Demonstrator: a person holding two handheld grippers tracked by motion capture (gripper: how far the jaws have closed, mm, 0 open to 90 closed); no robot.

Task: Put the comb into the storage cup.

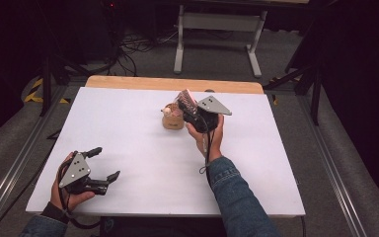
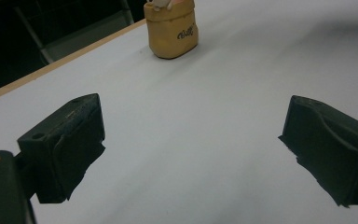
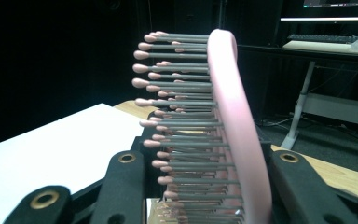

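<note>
A pink hairbrush [image 3: 223, 126] with grey, pink-tipped bristles stands upright between the jaws of my right gripper [image 3: 205, 186], which is shut on it. In the high view that right gripper [image 1: 190, 106] holds the hairbrush [image 1: 186, 99] above a small tan holder [image 1: 172, 121] near the middle of the white table. The tan holder [image 2: 171, 31], with dark lettering on its side, stands far ahead of my left gripper [image 2: 191, 149]. My left gripper [image 1: 103, 164] rests open at the table's near left corner, nothing between its jaws.
The white table top [image 1: 128, 133] has a wooden strip [image 1: 172, 84] along its far edge. Beyond it stand a white desk frame [image 1: 217, 34] and loose cables [image 1: 133, 47] on the grey floor. Dark stands flank the table.
</note>
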